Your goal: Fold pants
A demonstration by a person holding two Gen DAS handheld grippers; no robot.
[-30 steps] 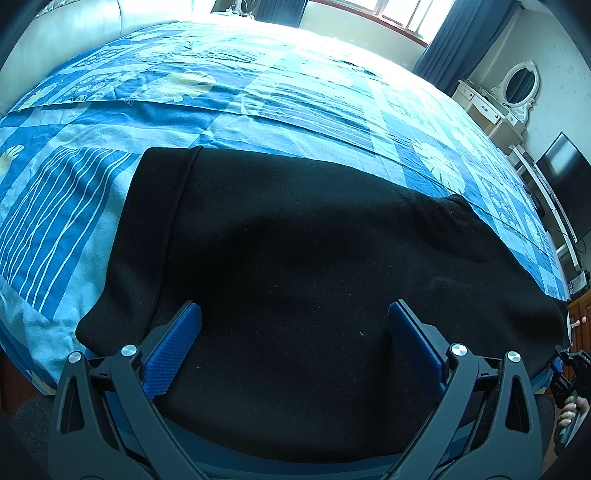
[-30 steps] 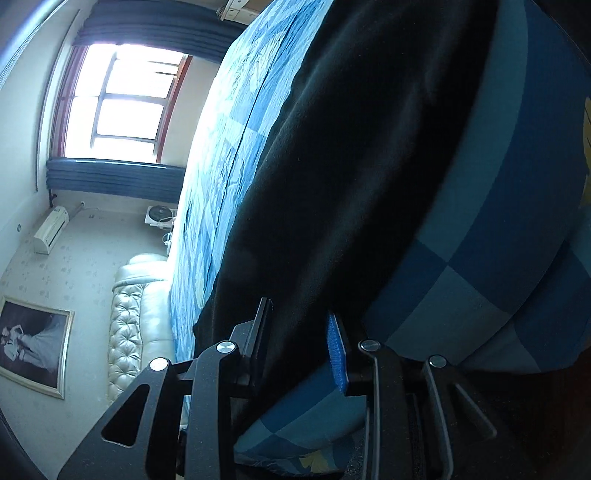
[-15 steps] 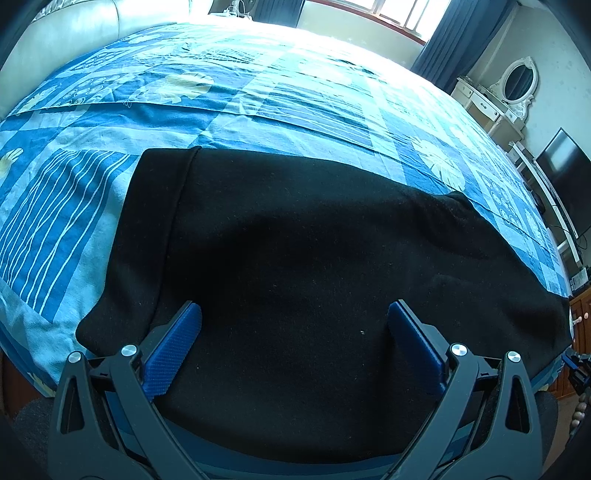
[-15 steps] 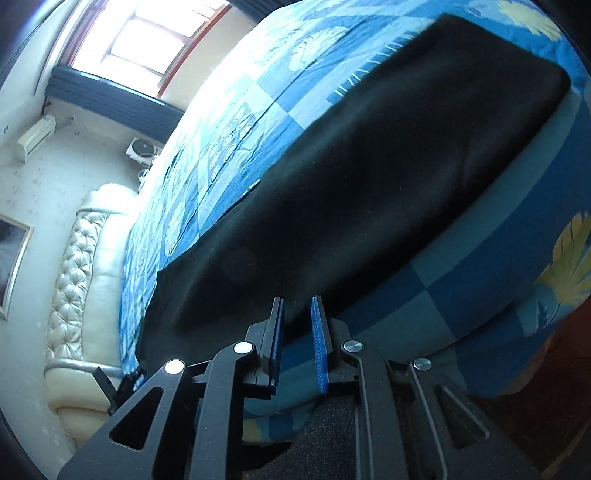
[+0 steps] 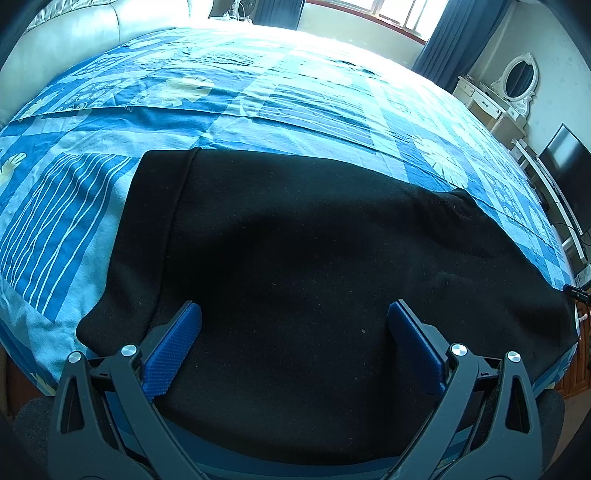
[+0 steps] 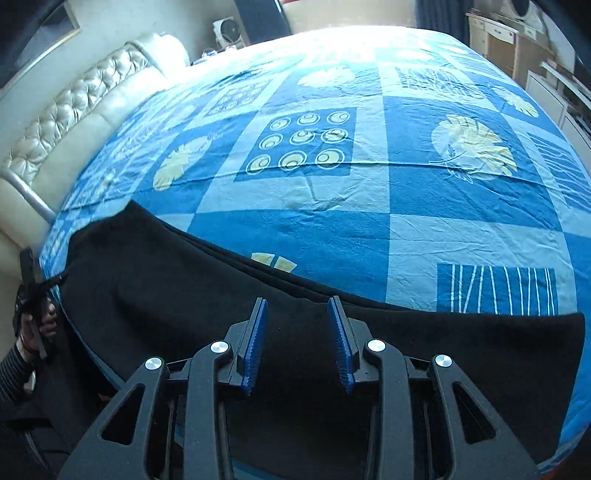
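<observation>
Black pants (image 5: 303, 258) lie flat along the near edge of a bed with a blue patchwork sheet (image 5: 258, 96). My left gripper (image 5: 295, 343) is wide open above the pants near their left end, holding nothing. In the right wrist view the pants (image 6: 177, 288) stretch across the bed's near edge. My right gripper (image 6: 297, 343) is partly open above the cloth, holding nothing. The other gripper shows at the far left of that view (image 6: 31, 295), at the pants' end.
A cream tufted headboard (image 6: 74, 110) runs along the bed's left side. A white dresser with an oval mirror (image 5: 513, 85) and a dark TV screen (image 5: 565, 166) stand at the right. A window (image 5: 369, 7) lies beyond the bed.
My right gripper has swung round from a sideways look along the bed edge to facing across the bed, and its jaws have opened wider. My left gripper has stayed in place.
</observation>
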